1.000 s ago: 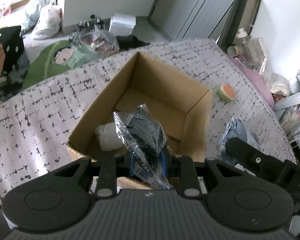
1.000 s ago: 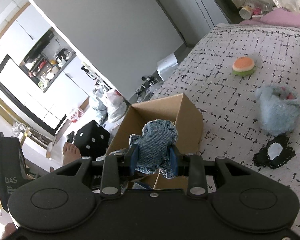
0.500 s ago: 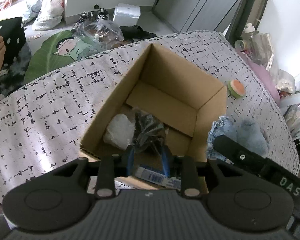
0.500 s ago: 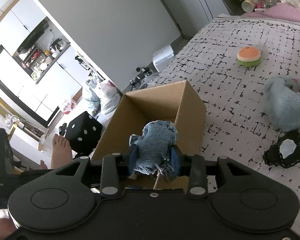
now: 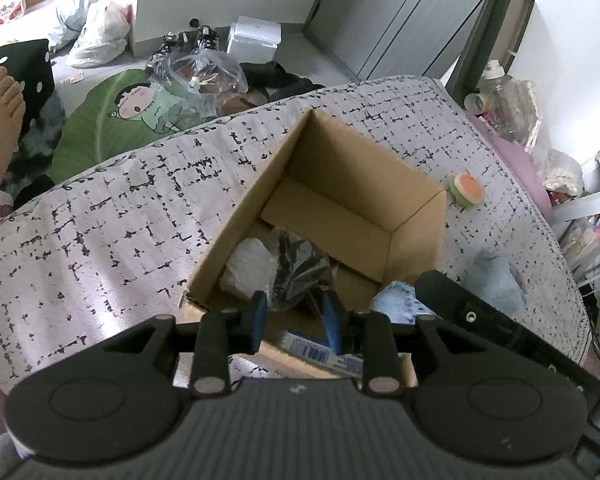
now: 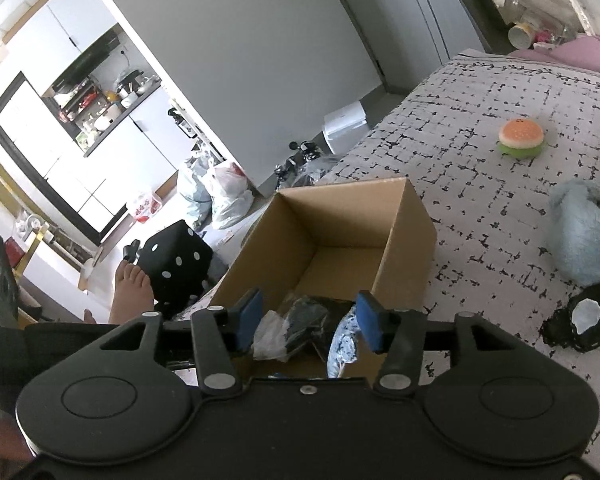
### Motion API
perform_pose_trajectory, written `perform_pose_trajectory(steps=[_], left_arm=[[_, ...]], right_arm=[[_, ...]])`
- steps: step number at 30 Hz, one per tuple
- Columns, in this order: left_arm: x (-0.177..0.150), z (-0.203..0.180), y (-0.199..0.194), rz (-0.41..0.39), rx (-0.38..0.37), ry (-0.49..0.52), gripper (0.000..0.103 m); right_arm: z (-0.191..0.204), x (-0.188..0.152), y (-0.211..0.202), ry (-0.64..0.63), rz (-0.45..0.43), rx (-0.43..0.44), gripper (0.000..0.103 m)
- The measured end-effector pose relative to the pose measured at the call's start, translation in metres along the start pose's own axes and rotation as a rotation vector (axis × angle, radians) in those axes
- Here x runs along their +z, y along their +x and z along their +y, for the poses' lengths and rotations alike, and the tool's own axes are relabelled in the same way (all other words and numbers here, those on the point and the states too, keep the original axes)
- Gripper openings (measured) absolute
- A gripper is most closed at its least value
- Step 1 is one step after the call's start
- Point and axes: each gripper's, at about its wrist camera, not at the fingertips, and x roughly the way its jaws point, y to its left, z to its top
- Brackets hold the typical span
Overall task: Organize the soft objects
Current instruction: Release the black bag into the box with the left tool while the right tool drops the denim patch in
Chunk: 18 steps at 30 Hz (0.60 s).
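A bed covered by a white quilt (image 5: 112,216) with a black broken-grid print is seen in both views, and an open cardboard box (image 5: 416,236) stands on it. The left gripper (image 5: 294,318) is held over the near edge of the box with its blue-padded jaws parted and nothing clasped between them. A crinkled clear bag of dark contents (image 5: 300,268) lies in the box beside a white wrapped bundle (image 5: 250,266). The right gripper (image 6: 310,320) is also spread wide and empty above the box; a denim piece (image 6: 342,340) is seen just under its right finger, at the box's near corner. On the quilt, well apart from the box, a burger-shaped plush (image 6: 521,138), a pale blue fluffy item (image 6: 584,232) and a black lace piece (image 6: 580,322) are laid. Beyond the bed, a grey floor with plastic bags (image 5: 96,32), a green cartoon mat (image 5: 112,128), a black dice cushion (image 6: 178,262) and a bare foot (image 6: 130,290) is shown.
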Motion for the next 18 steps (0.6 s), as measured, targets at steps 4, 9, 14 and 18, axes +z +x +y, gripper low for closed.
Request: perform_pose_trajectory(steps=[4, 9, 14, 18], left_arm=[[-0.001, -0.002, -0.008, -0.006, 0.005, 0.009, 0.031], [-0.001, -0.010, -0.020, -0.018, 0.013, 0.033, 0.043], [-0.001, -0.024, -0.030, -0.043, 0.025, 0.062, 0.050], [-0.002, -0.035, -0.035, -0.054, 0.029, 0.075, 0.052]], right_arm=[[-0.004, 0.002, -0.008, 0.028, -0.012, -0.022, 0.052], [-0.011, 0.008, -0.024, 0.071, -0.036, -0.027, 0.054], [-0.018, 0.014, -0.046, 0.098, -0.060, -0.046, 0.059], [-0.030, 0.017, -0.060, 0.129, -0.051, -0.093, 0.064]])
